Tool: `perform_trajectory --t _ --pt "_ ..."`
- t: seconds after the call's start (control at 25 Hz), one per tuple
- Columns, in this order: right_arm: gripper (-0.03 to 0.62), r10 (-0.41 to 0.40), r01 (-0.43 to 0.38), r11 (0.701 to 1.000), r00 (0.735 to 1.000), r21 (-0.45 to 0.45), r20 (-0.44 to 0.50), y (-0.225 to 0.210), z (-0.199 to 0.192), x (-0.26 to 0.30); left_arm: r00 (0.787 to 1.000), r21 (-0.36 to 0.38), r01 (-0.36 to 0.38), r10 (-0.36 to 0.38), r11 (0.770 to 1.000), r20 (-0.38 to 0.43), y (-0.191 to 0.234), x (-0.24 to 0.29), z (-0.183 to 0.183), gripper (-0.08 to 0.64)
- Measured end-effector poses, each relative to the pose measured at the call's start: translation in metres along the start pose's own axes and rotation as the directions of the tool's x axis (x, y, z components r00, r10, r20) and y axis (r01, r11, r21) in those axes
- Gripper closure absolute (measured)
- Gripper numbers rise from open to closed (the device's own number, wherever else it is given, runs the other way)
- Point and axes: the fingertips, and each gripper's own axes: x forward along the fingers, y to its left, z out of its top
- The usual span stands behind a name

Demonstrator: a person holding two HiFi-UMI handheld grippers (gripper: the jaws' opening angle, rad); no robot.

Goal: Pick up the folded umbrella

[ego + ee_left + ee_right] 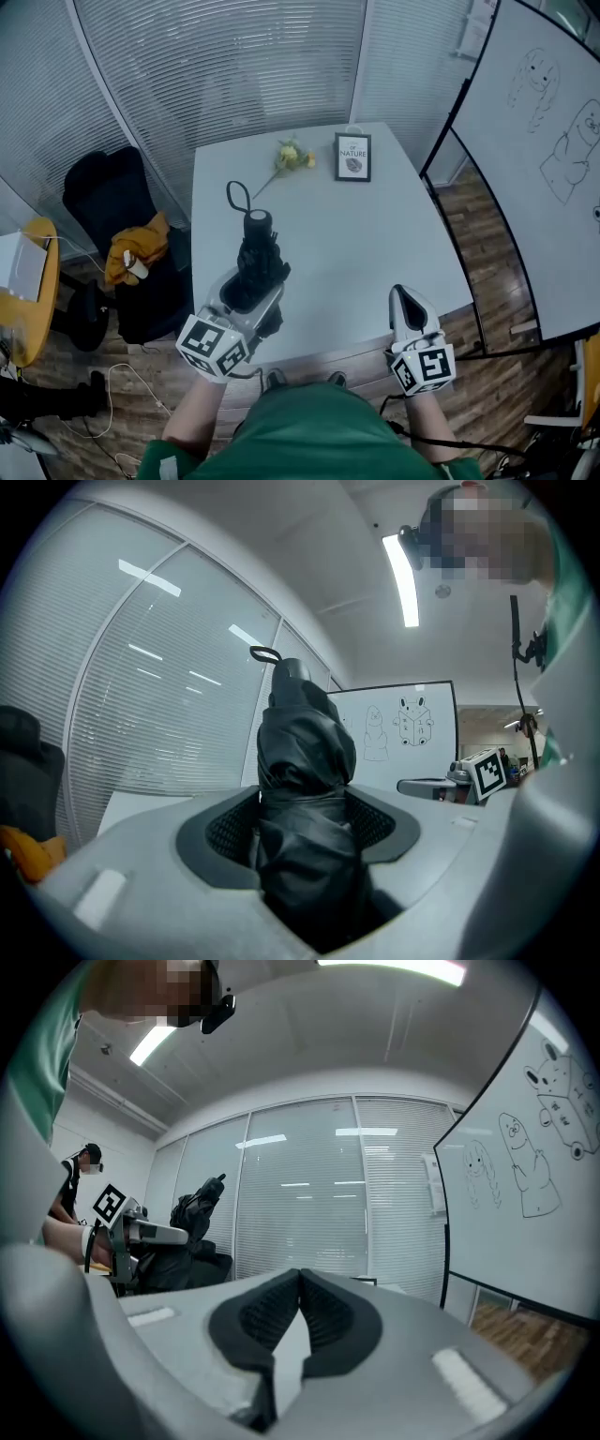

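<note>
Left gripper [250, 282] pinches the black folded umbrella [255, 246] around its canopy bundle. Its 2 jaws stand wide apart, with the dark pads pressed into the fabric on both sides, as the left gripper view [305, 829] shows. The umbrella [305, 752] sticks out past the jaws toward the far side. Its handle end and wrist strap [236, 195] lead, over the near left part of the white table [375, 234]. From the right gripper view it appears tilted upward and clear of the tabletop, so the pickup looks nearly complete.

Right gripper [403, 296] hovers at the near right edge of the table, well apart from the umbrella. Its jaws are pressed together on nothing [300, 1283].

To finish well, the grip should stay firm, because the pads bite on soft, loose fabric rather than the hard shaft, and the bundle could slide or sag. A steady, level hold would stop the heavier handle end from swinging. The yellow flower [292, 157] and small framed picture [352, 157] lie at the far side, well apart, so a straight rise risks nothing there.
</note>
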Motion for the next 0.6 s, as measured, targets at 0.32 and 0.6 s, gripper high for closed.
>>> perform_trajectory --t 0.32,0.6 --pt "0.589 0.008 -0.008 1.000 1.000 -0.005 0.028 -0.0007 0.0058 0.0018 1.000 -0.029 0.008 -0.007 1.000 0.023 0.0022 -0.0044 0.0031 0.282" --pt "0.589 0.006 -0.006 1.000 1.000 0.002 0.021 -0.0043 0.0028 0.0034 0.999 -0.030 0.029 -0.028 0.999 0.037 -0.0011 -0.0052 0.0043 0.282"
